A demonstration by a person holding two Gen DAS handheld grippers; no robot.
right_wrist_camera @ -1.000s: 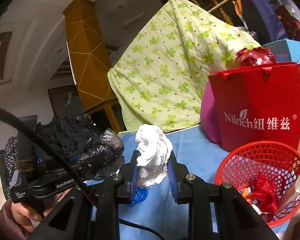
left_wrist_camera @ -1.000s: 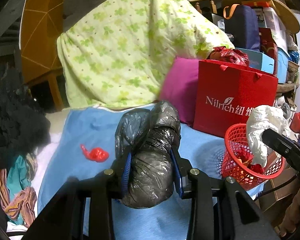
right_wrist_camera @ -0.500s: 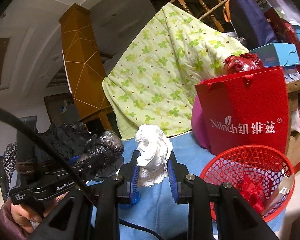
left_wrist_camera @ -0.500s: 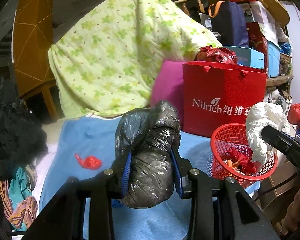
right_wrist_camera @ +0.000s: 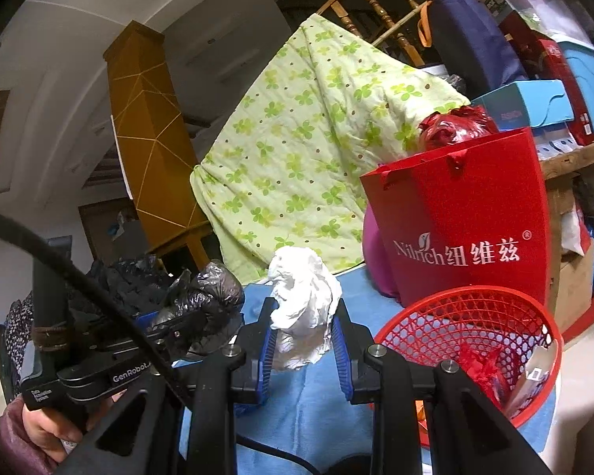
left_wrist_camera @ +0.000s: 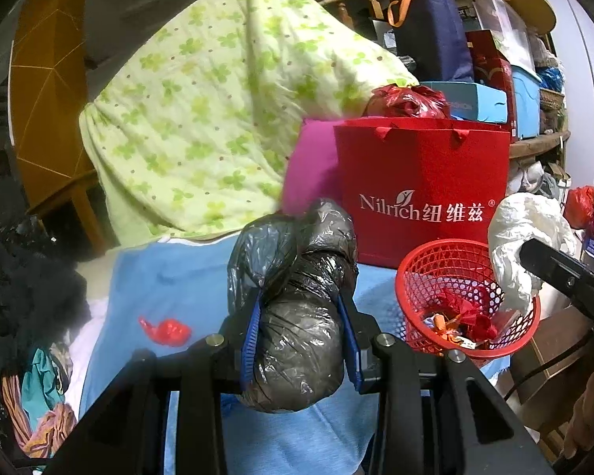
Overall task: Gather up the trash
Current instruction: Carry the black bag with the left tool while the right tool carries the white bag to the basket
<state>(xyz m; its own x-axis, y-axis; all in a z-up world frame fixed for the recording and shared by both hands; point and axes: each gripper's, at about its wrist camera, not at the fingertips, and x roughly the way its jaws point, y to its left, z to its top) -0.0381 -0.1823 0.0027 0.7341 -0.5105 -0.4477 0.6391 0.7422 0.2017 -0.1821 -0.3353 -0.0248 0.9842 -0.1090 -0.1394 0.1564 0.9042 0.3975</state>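
Observation:
My left gripper (left_wrist_camera: 301,328) is shut on a crumpled black plastic bag (left_wrist_camera: 297,308) held above the blue cloth (left_wrist_camera: 170,277). My right gripper (right_wrist_camera: 304,340) is shut on a crumpled white plastic bag (right_wrist_camera: 303,301), which also shows in the left wrist view (left_wrist_camera: 522,237) over the rim of the red mesh basket (left_wrist_camera: 423,261). The basket (right_wrist_camera: 471,308) holds red wrappers and other scraps. A small red scrap (left_wrist_camera: 166,330) lies on the blue cloth at the left. The left gripper with its black bag (right_wrist_camera: 202,308) shows at the left of the right wrist view.
A red Nilrich paper bag (left_wrist_camera: 423,182) stands behind the basket, with a pink cushion (left_wrist_camera: 309,174) beside it. A green clover quilt (left_wrist_camera: 217,111) hangs behind. Dark clothes (left_wrist_camera: 23,285) pile at the left. Boxes and bags (left_wrist_camera: 491,63) are stacked at the back right.
Both grippers keep their bags. The views have shifted so the red basket sits closer to the middle and the white bag now hangs over the basket's right rim.

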